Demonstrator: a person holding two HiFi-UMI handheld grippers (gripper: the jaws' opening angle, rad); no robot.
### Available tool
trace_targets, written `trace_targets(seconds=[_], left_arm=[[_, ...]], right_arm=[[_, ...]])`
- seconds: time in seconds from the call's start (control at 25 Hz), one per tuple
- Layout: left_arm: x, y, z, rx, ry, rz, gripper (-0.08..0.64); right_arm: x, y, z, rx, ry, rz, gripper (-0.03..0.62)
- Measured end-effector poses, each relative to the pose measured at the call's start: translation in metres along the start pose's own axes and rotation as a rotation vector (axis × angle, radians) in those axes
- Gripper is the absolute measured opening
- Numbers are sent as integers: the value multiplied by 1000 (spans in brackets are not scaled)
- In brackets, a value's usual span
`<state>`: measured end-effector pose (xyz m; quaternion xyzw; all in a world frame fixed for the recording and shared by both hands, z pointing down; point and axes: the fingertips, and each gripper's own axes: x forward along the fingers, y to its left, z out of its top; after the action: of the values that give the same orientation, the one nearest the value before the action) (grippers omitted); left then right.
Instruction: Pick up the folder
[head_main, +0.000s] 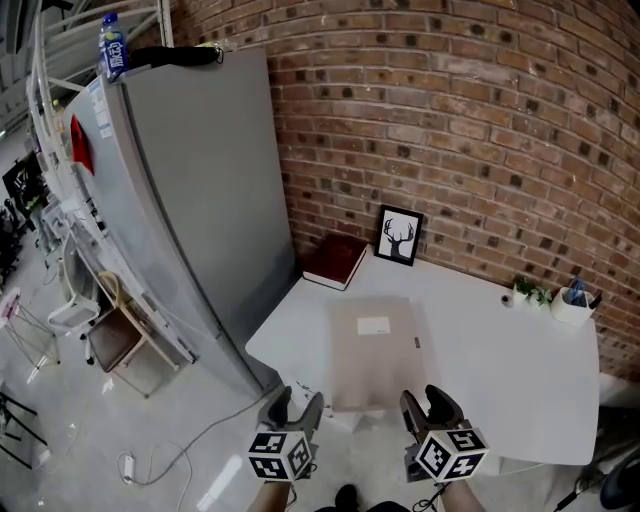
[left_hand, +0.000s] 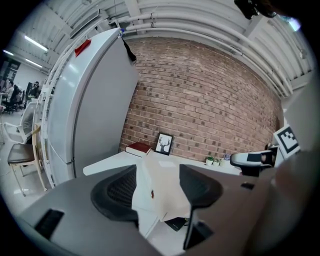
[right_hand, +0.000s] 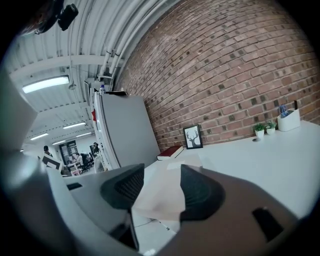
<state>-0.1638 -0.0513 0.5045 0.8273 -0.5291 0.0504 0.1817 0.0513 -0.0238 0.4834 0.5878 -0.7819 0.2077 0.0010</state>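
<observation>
Bright even light, fisheye-warped edges

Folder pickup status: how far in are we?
Done: nothing lifted so far. The folder lies flat on the white table.
In hand: the left gripper and right gripper sit at the table's near edge, close to the folder's near corners. Both have jaws apart and grip nothing.
Left: close on the folder and lift it.

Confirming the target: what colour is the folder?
The folder is pale beige; head view shows it best.
</observation>
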Motion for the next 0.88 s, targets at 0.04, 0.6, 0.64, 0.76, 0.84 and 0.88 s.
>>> trace_targets(seconds=[0.04, 0.6, 0.64, 0.76, 0.84, 0.88], left_arm=[[3, 3, 0, -3, 1, 0, 245], [44, 8, 21, 13, -3, -27, 245], [47, 8, 23, 15, -5, -27, 246], [59, 10, 30, 21, -8, -23, 245], [68, 11, 34, 24, -10, -21, 245], [73, 12, 36, 22, -10, -20, 245]], right_arm=[[2, -1, 0, 3, -1, -5, 213], [33, -22, 15, 3, -21, -49, 213], [37, -23, 16, 0, -19, -48, 213], [47, -26, 22, -8, -19, -41, 213], [55, -31, 26, -11, -20, -38, 213], [58, -33, 27, -11, -19, -37, 213]])
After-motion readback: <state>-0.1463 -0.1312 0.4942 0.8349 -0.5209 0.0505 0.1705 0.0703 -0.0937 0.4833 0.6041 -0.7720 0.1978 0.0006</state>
